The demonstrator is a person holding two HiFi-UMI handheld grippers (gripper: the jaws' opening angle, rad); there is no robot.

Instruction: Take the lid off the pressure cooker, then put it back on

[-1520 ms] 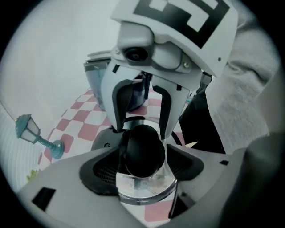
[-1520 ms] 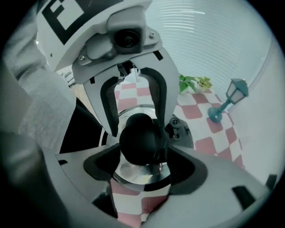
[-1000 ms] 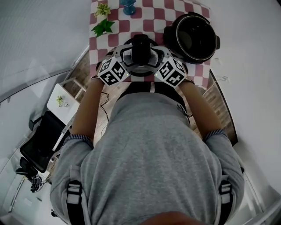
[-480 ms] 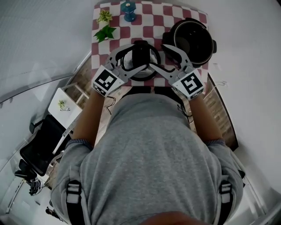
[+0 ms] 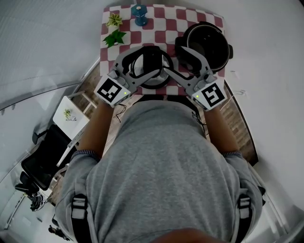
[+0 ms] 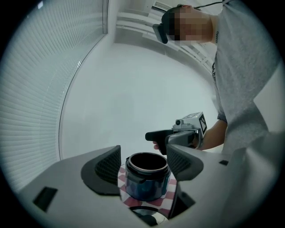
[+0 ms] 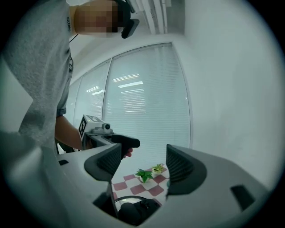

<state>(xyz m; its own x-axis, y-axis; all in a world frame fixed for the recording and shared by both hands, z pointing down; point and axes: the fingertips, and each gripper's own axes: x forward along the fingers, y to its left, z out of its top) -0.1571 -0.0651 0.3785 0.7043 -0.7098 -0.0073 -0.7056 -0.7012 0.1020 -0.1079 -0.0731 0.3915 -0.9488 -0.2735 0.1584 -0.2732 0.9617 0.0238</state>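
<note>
The silver lid [image 5: 151, 66] with its black knob lies on the checked tablecloth [image 5: 166, 21], left of the open black pressure cooker [image 5: 206, 43]. My left gripper [image 5: 145, 61] and right gripper [image 5: 172, 61] hang above the lid, pointing at each other, both open with nothing between the jaws. In the left gripper view the left gripper [image 6: 142, 164] frames the lidless cooker [image 6: 147, 178] farther off, with the right gripper [image 6: 178, 133] beyond and the lid [image 6: 149, 219] at the bottom edge. In the right gripper view the right gripper [image 7: 143, 162] stands over the lid [image 7: 133, 210].
A blue vase [image 5: 138, 12] and two small green plants [image 5: 113, 35] stand at the table's far left. The table is narrow, with floor on both sides. A small white table [image 5: 69, 114] and a black chair [image 5: 40, 152] sit to the left below.
Both grippers have risen from beside the lid and tipped up toward level. The lid has stayed on the cloth.
</note>
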